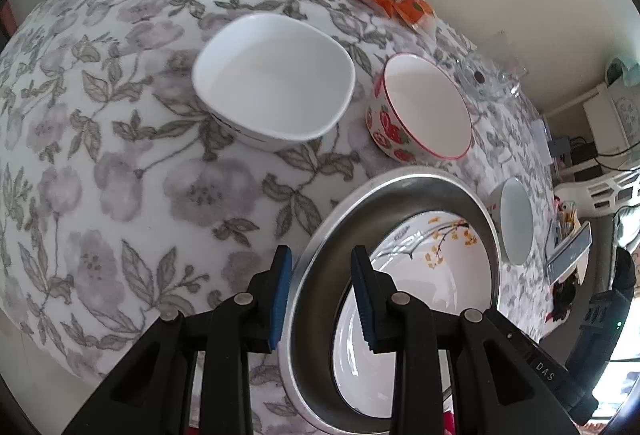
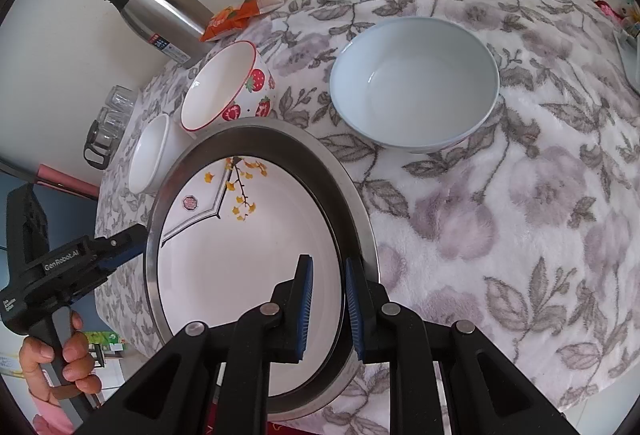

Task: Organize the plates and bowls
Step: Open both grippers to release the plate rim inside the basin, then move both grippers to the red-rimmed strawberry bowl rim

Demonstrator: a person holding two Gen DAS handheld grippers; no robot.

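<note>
The round stainless-steel tray (image 2: 362,223) holding the white flower-printed ceramic plate (image 2: 240,255) sits at the worktop (image 2: 520,195) near edge. The right tool (image 2: 326,309) clamps plate and tray rim together. The left tool (image 1: 320,295) narrowly straddles the opposite rim, pads clear. Uneven lifting could slide the glossy plate out.

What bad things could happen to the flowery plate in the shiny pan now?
1. The plate lies loose in the metal pan. If the pan is lifted unevenly, the plate may slide or clatter out.
2. The right gripper and left gripper only pinch the pan's thin rim, so it might slip.
3. The strawberry bowl and small white bowl sit right by the pan and could get bumped.
</note>
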